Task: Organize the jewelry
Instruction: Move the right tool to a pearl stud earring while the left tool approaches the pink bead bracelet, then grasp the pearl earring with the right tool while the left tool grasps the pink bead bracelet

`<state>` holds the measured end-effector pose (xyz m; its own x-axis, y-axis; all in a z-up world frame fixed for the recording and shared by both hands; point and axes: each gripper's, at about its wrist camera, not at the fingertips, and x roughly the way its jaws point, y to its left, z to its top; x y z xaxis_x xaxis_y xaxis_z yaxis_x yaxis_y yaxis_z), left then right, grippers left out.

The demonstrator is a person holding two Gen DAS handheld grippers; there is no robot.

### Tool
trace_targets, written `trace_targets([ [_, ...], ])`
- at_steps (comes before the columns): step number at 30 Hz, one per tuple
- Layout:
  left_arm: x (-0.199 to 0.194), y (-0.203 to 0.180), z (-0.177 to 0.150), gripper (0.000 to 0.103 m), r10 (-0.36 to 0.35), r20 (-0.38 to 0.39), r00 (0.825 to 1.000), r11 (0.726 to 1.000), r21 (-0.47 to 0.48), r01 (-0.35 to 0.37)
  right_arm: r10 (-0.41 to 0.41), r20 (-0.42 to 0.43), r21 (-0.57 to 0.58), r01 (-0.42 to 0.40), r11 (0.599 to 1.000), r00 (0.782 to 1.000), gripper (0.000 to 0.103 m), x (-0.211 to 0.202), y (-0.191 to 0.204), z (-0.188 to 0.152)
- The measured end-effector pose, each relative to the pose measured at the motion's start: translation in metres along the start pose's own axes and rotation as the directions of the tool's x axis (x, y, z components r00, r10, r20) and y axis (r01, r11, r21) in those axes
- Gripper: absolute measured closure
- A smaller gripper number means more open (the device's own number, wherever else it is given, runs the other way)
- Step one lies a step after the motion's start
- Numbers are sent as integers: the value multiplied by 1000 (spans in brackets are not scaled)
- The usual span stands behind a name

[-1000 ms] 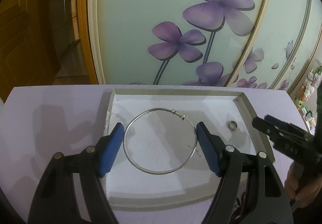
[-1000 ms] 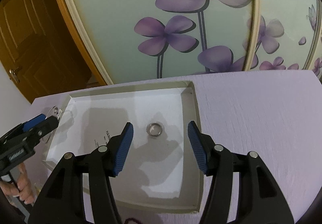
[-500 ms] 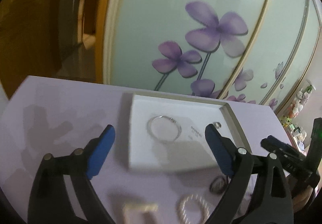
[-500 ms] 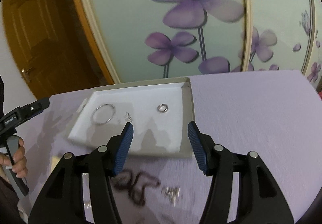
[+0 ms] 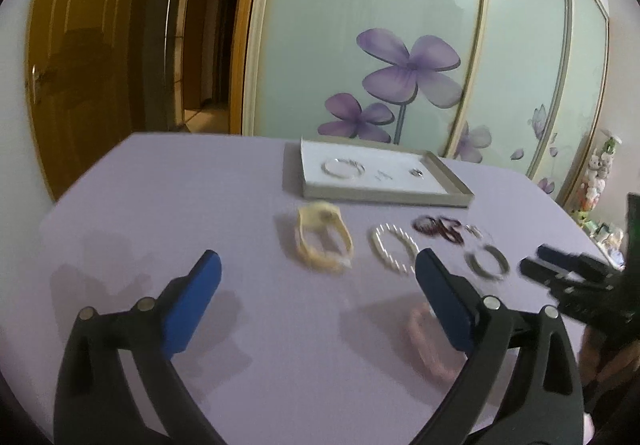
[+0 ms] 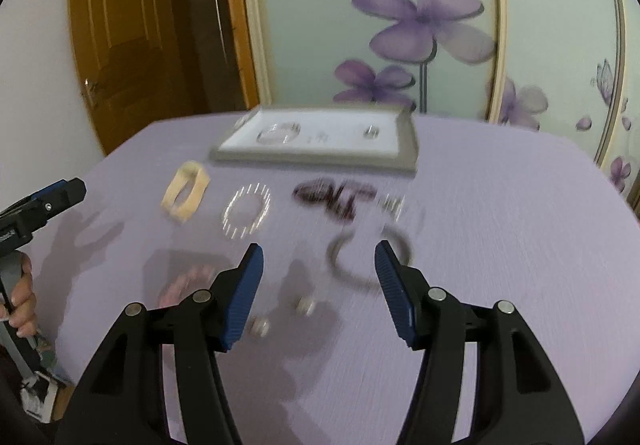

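Left wrist view:
- The left gripper (image 5: 318, 285) hangs above the purple table (image 5: 160, 205) with its blue pads wide apart and nothing between them.
- The tray (image 5: 384, 197) sits at the far side of the table; on its white floor lie a thin bangle (image 5: 343, 168) to the left and a small ring (image 5: 417, 173) to the right, well apart.
- On the table in front of the tray, left to right: a cream bracelet (image 5: 323, 245), a pearl bracelet (image 5: 394, 249), a dark red chain (image 5: 438, 227), and a grey bangle (image 5: 487, 261).
- A pink band (image 5: 428, 345) lies nearer, partly hidden behind the right finger and blurred.
- The right gripper (image 5: 560, 273) shows at the right edge; how far it is parted cannot be told here.

Right wrist view:
- The right gripper (image 6: 318, 281) is well open and empty above the table (image 6: 500, 205).
- The picture is smeared by motion.
- The tray (image 6: 320, 157) is far off, with bangle (image 6: 279, 133) and ring (image 6: 371, 131) inside.
- Before it lie the cream bracelet (image 6: 185, 191), pearl bracelet (image 6: 246, 215), dark chain (image 6: 336, 197), and grey bangle (image 6: 368, 257), the last just beyond the right finger.
- Two small silver pieces (image 6: 306, 305) lie between the fingers, and the pink band (image 6: 184, 281) sits left of them.
- The left gripper (image 6: 60, 197) enters at the left edge, held by a hand (image 6: 20, 301).
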<state>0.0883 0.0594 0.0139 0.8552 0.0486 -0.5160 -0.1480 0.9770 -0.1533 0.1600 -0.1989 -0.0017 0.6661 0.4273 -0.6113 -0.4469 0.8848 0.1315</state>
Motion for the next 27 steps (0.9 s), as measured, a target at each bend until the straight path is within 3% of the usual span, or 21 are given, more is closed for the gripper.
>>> trace_targets([
  [5, -20, -3, -24, 5, -15, 46, 999, 998, -60, 18, -21, -48, 55, 24, 998, 999, 56, 6, 0, -19],
  [13, -32, -30, -37, 5, 0, 103, 995, 999, 45, -4, -69, -120, 71, 78, 994, 990, 65, 23, 5, -25],
  [21, -25, -28, -43, 5, -21, 74, 997, 999, 27, 19, -94, -190, 45, 104, 994, 977, 79, 43, 13, -23],
  [27, -20, -28, -46, 5, -37, 47, 998, 999, 27, 36, -117, -183, 22, 123, 992, 976, 86, 46, 16, -22],
])
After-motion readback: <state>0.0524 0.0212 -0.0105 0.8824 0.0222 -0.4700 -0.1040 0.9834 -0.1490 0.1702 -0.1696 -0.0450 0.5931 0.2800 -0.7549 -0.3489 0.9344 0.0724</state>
